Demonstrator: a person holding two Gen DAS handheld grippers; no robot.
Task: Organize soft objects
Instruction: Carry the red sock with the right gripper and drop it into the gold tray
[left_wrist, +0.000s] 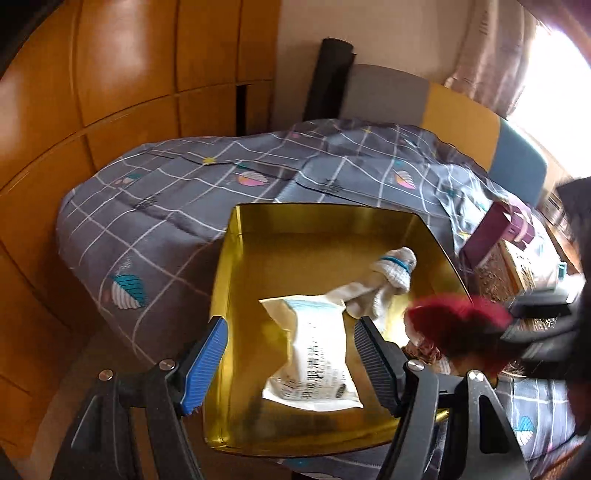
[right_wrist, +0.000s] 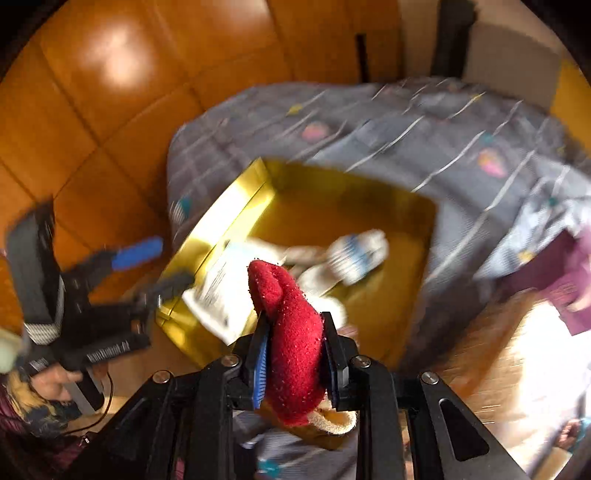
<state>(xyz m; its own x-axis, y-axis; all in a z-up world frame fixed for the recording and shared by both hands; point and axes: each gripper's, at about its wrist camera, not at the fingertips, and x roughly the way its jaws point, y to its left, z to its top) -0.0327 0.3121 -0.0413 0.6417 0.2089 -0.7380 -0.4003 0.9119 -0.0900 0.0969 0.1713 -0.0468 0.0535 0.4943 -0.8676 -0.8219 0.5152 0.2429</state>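
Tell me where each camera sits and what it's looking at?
Left wrist: on the left gripper, open, looking down into the gold box on the bed.
Right wrist: on the right gripper, which clamps a red sock and faces the box.
Both show: the box, white packet, rolled sock, and each other's gripper.

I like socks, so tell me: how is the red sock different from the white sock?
The red sock is fuzzy and plain red; the white sock is pale with blue stripes. The red sock is pinched in the right hand-held gripper, above the gold box; the white sock lies loose inside the box, beside a white packet. The red one stands up; the white one lies crumpled. Both are soft.
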